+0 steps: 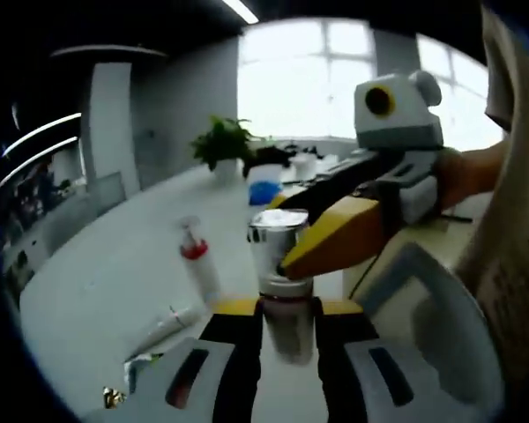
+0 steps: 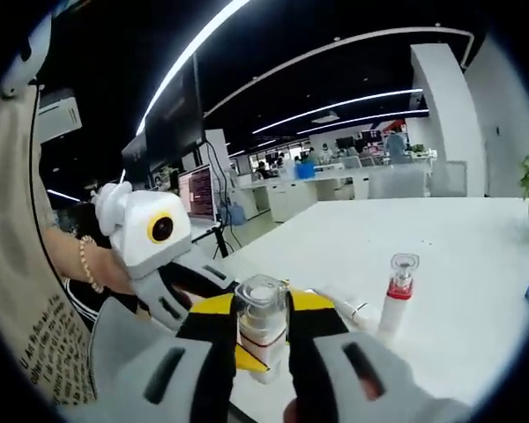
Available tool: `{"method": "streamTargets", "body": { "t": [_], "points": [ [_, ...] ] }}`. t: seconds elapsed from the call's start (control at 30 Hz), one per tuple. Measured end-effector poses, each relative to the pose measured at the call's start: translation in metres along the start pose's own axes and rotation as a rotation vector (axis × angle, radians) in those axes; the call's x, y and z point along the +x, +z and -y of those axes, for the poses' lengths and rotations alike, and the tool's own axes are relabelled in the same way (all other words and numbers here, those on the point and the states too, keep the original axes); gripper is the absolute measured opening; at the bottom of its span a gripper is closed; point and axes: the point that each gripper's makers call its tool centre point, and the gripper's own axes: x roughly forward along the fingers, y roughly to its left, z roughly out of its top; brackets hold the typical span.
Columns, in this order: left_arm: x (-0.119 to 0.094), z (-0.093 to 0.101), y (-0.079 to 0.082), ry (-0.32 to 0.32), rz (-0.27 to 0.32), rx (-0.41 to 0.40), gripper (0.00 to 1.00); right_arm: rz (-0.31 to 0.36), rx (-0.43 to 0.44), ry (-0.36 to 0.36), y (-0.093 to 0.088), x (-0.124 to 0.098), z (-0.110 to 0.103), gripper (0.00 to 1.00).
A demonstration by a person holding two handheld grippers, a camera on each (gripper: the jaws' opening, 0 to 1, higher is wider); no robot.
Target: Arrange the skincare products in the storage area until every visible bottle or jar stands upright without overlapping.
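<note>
Left gripper view: low over white table (image 1: 115, 264), close behind clear-capped bottle (image 1: 280, 264), facing bright windows (image 1: 335, 79) and potted plant (image 1: 222, 145) at far end; right gripper (image 1: 291, 264) enters from right.

Right gripper view: same bottle (image 2: 262, 330) close up from opposite side, facing dark office with ceiling light strips (image 2: 194, 53); left gripper (image 2: 238, 352) enters from left.

Shared: bottle, table (image 2: 458, 238), red-collared pump bottle (image 1: 197, 260) (image 2: 397, 295), white tube (image 1: 163, 326) (image 2: 339, 304).
</note>
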Motion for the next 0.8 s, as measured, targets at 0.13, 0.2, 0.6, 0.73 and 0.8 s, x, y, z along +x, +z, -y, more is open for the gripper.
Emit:
{"method": "streamTargets", "body": {
  "t": [0.13,0.2,0.6,0.73,0.8],
  "points": [
    [0.009,-0.003,-0.009,-0.012,-0.033,0.016,0.19,-0.026,-0.037,-0.016,-0.003,0.002,0.008,0.21],
    [0.014,-0.006,-0.015,-0.010,-0.059,0.014,0.19,-0.042,-0.060,-0.027,-0.006,0.003,0.012,0.21],
    [0.051,-0.029,-0.029,-0.020,-0.128,0.015,0.17,-0.112,-0.135,-0.089,-0.024,0.013,0.047,0.21],
    [0.063,-0.035,-0.038,-0.022,-0.150,0.040,0.16,-0.147,-0.147,-0.105,-0.038,0.014,0.059,0.21],
    [0.070,-0.037,-0.043,-0.030,-0.158,0.042,0.16,-0.163,-0.142,-0.113,-0.045,0.015,0.064,0.21]
  ]
}}
